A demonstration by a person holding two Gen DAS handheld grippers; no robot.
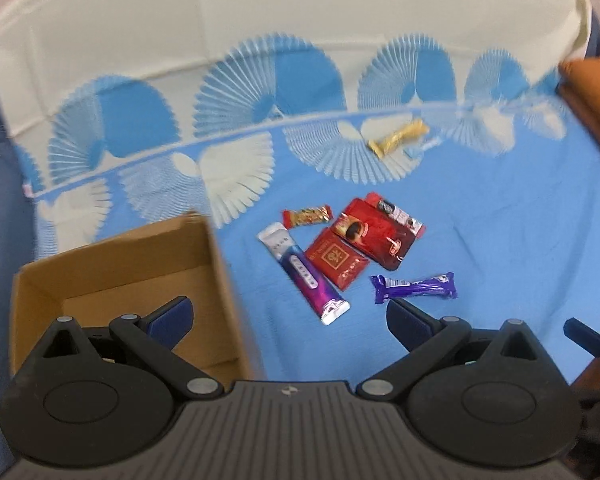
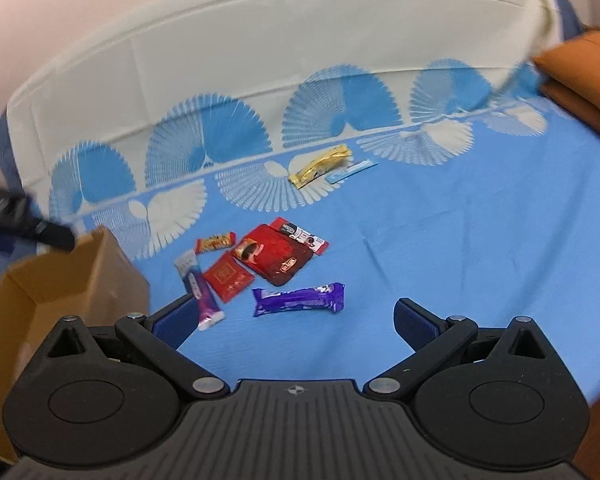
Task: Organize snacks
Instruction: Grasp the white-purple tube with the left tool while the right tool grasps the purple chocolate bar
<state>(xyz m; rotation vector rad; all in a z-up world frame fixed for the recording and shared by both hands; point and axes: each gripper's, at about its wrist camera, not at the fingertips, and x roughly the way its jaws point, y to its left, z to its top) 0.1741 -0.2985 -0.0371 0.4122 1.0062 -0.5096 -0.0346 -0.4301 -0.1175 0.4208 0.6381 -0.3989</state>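
Left wrist view: the left gripper (image 1: 288,316) hangs with jaws apart and empty over the blue cloth (image 1: 500,240). Six snack packets cluster just right of the open cardboard box (image 1: 120,280); a gold packet (image 1: 398,138) lies farther off.

Right wrist view: the right gripper (image 2: 294,318) has its jaws spread, empty, near the purple bar (image 2: 300,300). Labels are unreadable.

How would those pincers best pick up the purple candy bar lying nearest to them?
Probably from above, across the middle of the purple candy bar. It lies flat on the blue cloth, apart from the other snacks, its long axis running left to right, so the open right gripper could close across its narrow width rather than on the crimped ends.
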